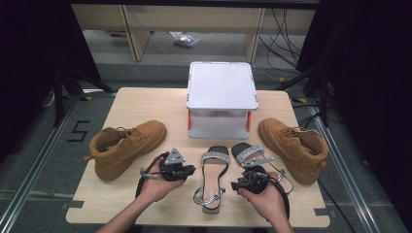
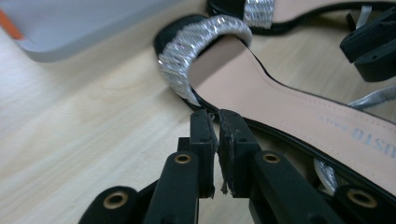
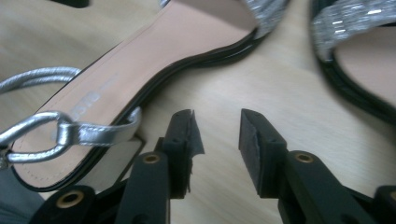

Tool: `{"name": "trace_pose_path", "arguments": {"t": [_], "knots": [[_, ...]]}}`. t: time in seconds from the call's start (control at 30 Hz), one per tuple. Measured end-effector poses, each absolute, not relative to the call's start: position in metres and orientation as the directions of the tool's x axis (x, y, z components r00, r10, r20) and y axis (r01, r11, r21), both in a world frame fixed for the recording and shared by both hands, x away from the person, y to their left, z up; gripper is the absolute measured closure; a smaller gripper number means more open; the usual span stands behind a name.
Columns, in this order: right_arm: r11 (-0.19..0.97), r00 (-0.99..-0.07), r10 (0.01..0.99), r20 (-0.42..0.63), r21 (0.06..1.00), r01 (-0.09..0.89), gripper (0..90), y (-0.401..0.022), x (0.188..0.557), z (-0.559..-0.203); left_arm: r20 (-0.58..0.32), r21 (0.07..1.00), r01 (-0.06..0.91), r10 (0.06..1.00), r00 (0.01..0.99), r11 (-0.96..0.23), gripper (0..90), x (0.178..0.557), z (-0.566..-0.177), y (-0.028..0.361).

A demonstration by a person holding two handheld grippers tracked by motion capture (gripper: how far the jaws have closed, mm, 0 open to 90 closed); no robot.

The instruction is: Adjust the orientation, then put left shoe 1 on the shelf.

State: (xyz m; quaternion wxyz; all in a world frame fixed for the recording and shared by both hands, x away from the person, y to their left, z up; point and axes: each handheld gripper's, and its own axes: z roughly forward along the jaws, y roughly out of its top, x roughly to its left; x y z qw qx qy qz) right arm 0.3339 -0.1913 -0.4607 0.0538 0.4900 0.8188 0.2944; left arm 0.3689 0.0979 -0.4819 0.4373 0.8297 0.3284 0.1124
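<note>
Two black sandals with glittery silver straps lie side by side at the table's front: the left sandal (image 1: 214, 172) and the right sandal (image 1: 250, 154). My left gripper (image 1: 187, 171) rests in a hand just left of the left sandal. In the left gripper view its jaws (image 2: 214, 114) stand barely parted beside that sandal's insole (image 2: 280, 102), with nothing between them. My right gripper (image 1: 236, 185) sits between the two sandals near their heels. Its jaws (image 3: 216, 116) stand open over bare wood, next to the silver ankle strap (image 3: 70, 130).
A tan boot (image 1: 124, 145) lies at the left and its mate (image 1: 294, 145) at the right. A white two-level rack with orange posts (image 1: 222, 97) stands at the table's back middle. The table's front edge is close below the hands.
</note>
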Motion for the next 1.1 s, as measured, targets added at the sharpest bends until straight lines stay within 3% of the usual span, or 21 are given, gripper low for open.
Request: {"name": "trace_pose_path", "arguments": {"t": [0.27,0.73,0.93,1.1], "knots": [[0.253,-0.436,0.866,0.245,0.536,0.805,55.1,-0.202,0.339,-0.458,-0.095,0.825,0.431,0.661,0.744,-0.366,80.7,0.367,-0.475,0.106],[0.181,-0.375,0.883,0.284,0.531,0.828,50.8,-0.196,0.338,-0.457,-0.088,0.846,0.419,0.687,0.721,-0.331,80.3,0.366,-0.466,0.114],[0.177,-0.377,0.879,0.292,0.533,0.827,49.5,-0.190,0.339,-0.452,-0.065,0.857,0.390,0.681,0.730,-0.337,80.4,0.372,-0.453,0.116],[0.180,-0.375,0.882,0.285,0.532,0.827,42.4,-0.178,0.345,-0.446,-0.057,0.881,0.362,0.692,0.719,-0.304,79.5,0.383,-0.439,0.115]]}}
